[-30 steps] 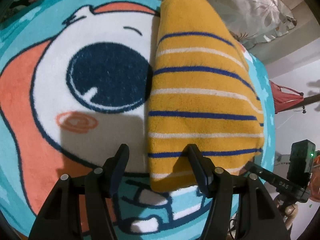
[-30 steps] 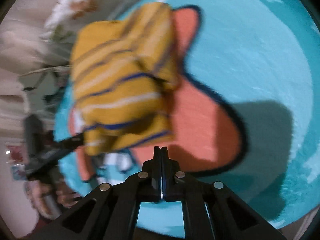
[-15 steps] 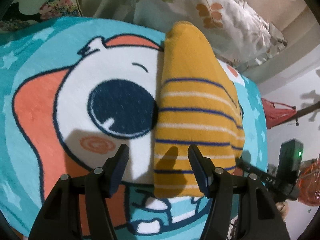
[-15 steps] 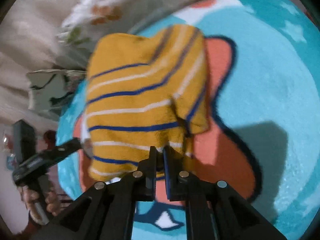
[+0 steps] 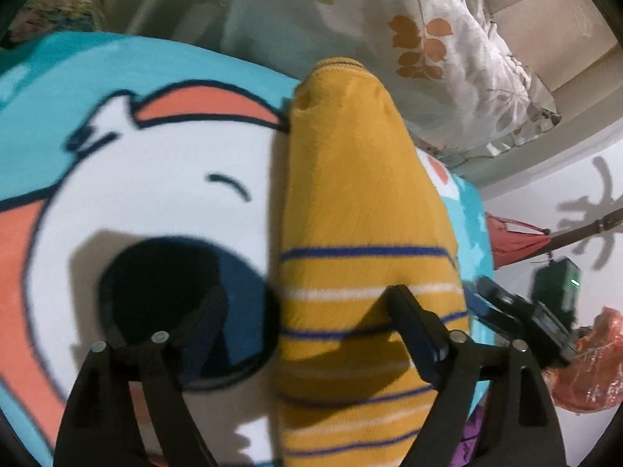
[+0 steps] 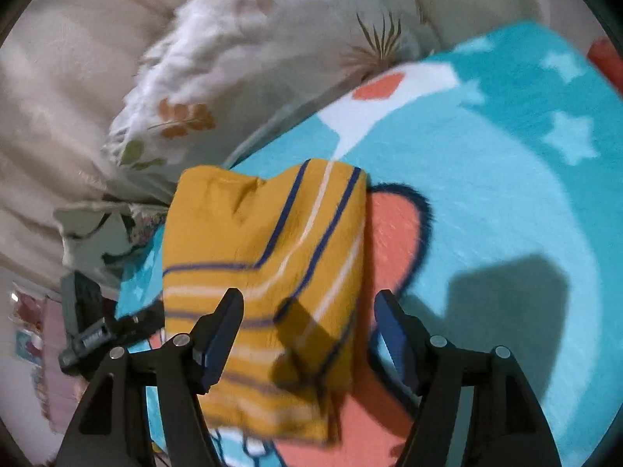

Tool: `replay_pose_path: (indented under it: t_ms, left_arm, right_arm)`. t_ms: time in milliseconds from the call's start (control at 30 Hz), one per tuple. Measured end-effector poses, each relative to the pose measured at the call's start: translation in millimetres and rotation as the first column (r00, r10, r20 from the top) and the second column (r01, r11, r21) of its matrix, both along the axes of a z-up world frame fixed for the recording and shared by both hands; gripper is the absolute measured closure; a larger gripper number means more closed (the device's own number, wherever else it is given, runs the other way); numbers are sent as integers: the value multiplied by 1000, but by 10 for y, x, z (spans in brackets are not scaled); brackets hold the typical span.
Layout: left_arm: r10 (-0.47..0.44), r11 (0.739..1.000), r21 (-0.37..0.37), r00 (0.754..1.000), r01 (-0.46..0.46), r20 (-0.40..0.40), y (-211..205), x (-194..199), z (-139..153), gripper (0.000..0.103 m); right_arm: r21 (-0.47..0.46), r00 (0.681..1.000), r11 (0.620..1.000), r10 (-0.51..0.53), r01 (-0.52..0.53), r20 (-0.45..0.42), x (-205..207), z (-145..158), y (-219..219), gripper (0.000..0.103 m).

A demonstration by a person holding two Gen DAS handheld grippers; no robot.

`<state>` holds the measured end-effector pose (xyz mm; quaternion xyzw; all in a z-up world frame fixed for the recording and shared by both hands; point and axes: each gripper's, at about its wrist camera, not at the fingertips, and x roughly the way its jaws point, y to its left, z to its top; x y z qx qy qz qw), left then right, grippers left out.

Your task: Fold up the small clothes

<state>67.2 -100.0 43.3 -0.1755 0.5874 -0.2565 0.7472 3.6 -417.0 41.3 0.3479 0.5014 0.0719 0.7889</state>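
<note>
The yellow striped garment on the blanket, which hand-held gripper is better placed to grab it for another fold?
Probably the right hand-held gripper: its opening fingers straddle the yellow striped garment's near corner. The left is opening over its long side.

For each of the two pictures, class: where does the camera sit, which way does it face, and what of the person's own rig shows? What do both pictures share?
Left wrist: sits on the left gripper, looking down along its opening jaws at the yellow striped garment; the right gripper shows at the right edge.
Right wrist: sits on the right gripper, jaws opening above the same garment; the left gripper shows at the left.
Shared: garment, cartoon blanket, leaf-print bedding.
</note>
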Motion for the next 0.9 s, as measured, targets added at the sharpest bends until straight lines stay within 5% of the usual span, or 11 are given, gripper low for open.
replay_pose_path:
  t_ms: [133, 200, 267, 300, 333, 400, 633, 800, 900]
  left_arm:
    - [-41, 986, -165, 995, 26, -87, -140, 54, -153, 14]
    - [-68, 988, -146, 992, 53, -103, -264, 22, -190, 14]
    - [-78, 992, -106, 994, 69, -76, -320, -17, -130, 22]
    - [-69, 991, -120, 994, 58, -83, -288, -12, -90, 35]
    - [-59, 990, -134, 995, 47, -86, -239, -4, -34, 49]
    - [-55, 988, -149, 996, 44, -71, -138, -5, 125, 57]
    - [-12, 1000, -23, 999, 13, 35, 145, 38, 613, 49]
    - [14, 974, 227, 1000, -12, -8, 173, 94, 232, 41]
    - [6, 980, 199, 1000, -3, -16, 244, -19, 240, 39]
  right_arm:
    - [-21, 998, 998, 61, -62, -15, 271, -163, 251, 28]
    - [-67, 995, 992, 102, -103, -22, 326, -152, 442, 35]
    - [-69, 991, 989, 130, -133, -42, 381, -135, 549, 55]
    - [-50, 990, 990, 131, -134, -51, 421, -105, 579, 64]
    - [-50, 990, 990, 130, -133, -51, 432, -64, 587, 66]
    - [-42, 990, 989, 141, -142, -27, 449, 76, 631, 69]
    - [-17, 980, 987, 161, -160, 114, 527, 531, 866, 71]
    - [-150, 989, 978, 142, -144, -27, 721, 53, 922, 68]
    - [-113, 994, 989, 91, -97, -58, 676, -65, 790, 68]
